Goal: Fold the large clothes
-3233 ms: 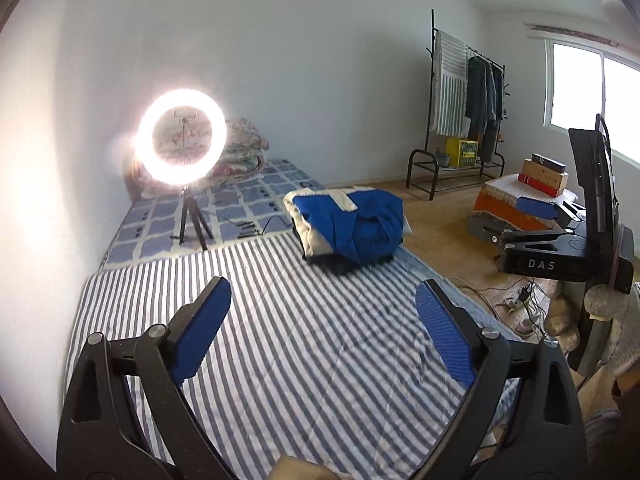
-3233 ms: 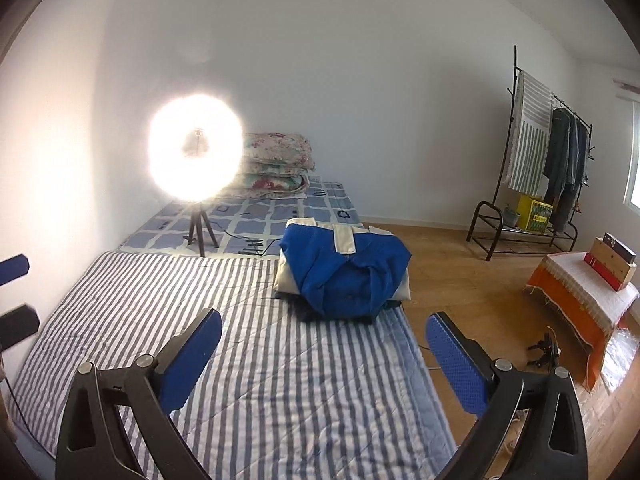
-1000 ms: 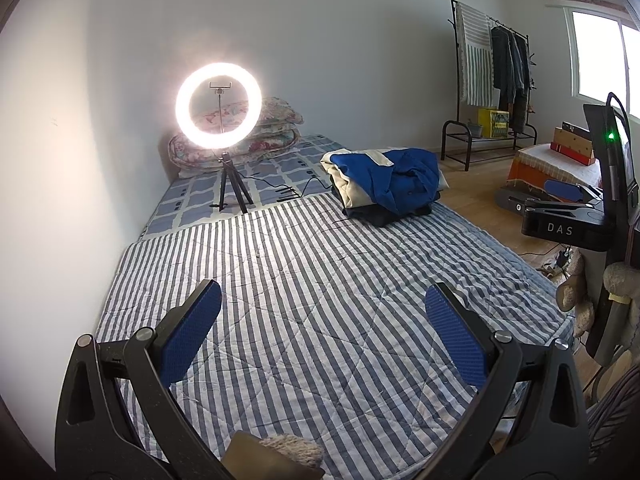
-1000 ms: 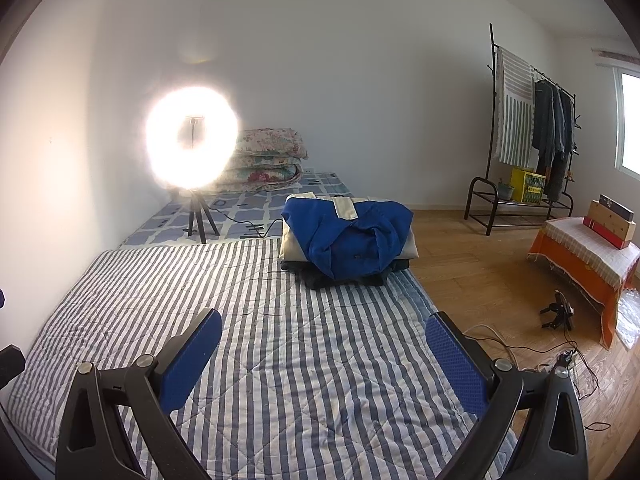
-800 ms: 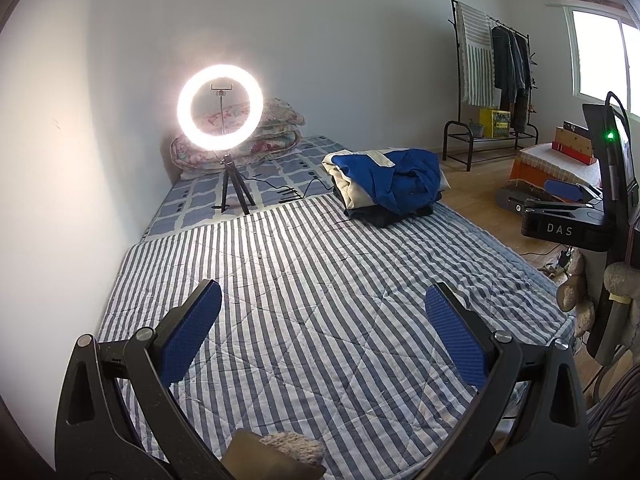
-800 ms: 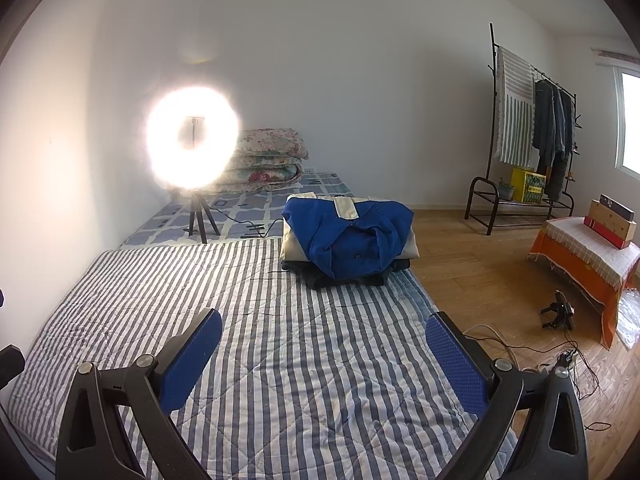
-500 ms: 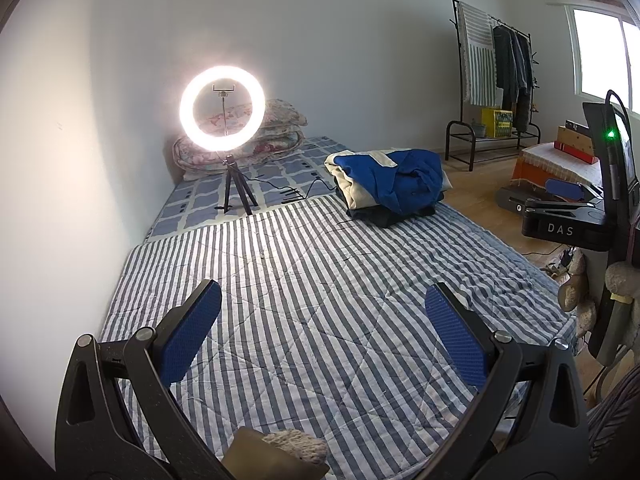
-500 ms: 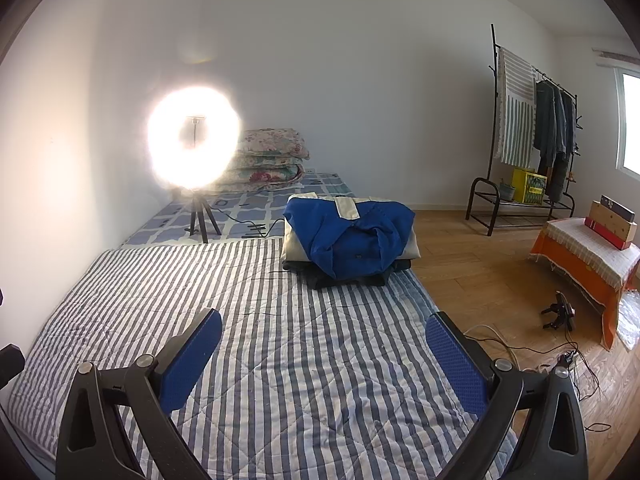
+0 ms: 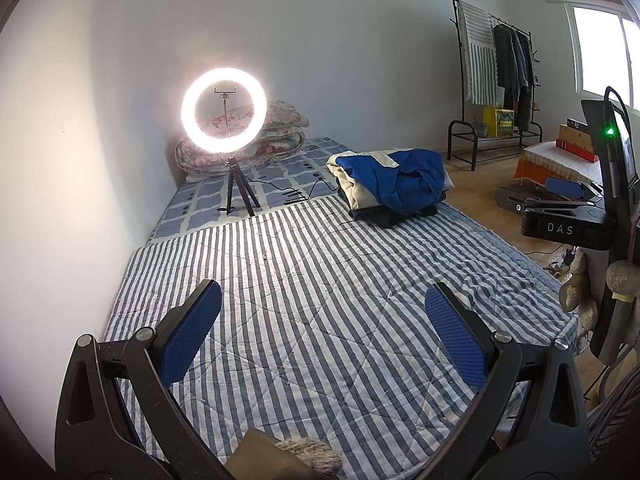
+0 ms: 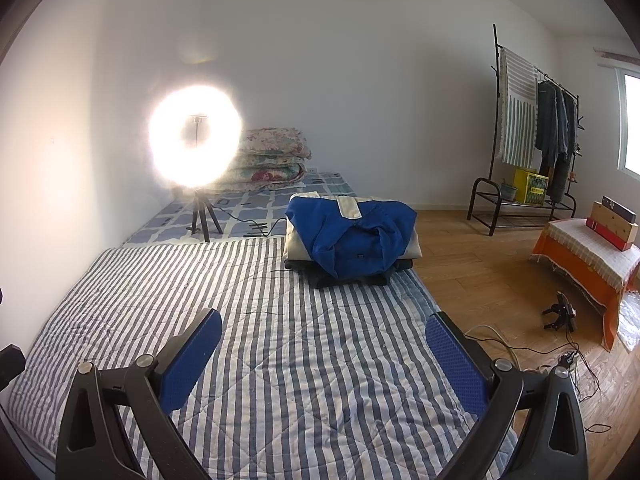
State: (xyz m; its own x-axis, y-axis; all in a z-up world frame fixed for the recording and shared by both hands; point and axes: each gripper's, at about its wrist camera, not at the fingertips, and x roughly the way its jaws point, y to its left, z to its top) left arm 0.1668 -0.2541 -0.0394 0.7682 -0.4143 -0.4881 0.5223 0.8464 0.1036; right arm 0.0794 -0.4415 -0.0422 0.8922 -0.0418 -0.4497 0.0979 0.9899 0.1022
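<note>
- The left gripper (image 9: 322,330) is held with its blue-padded jaws spread wide and nothing between them, above the near part of the striped quilt (image 9: 320,280).
- The right gripper (image 10: 323,354) is likewise spread wide and empty, over the same quilt (image 10: 280,320), towards its floor-side edge.
- The clothes pile (image 10: 352,240) is found well ahead of both grippers, at the far end of the quilt: a blue garment (image 10: 360,240) is draped loosely over a cream folded piece (image 10: 296,244), with dark items underneath.
- The blue garment (image 9: 404,184) is judged soft, limp and fairly bulky; it is expected to sag and slide off the pile when lifted, and it is not fragile.
- Hold is best taken at two separated points on its upper edge near the cream collar band (image 10: 349,206), one per gripper, so that it can be spread flat.
- A ring light on a tripod (image 10: 196,140) is seen beyond, beside stacked floral bedding (image 10: 272,156).
</note>
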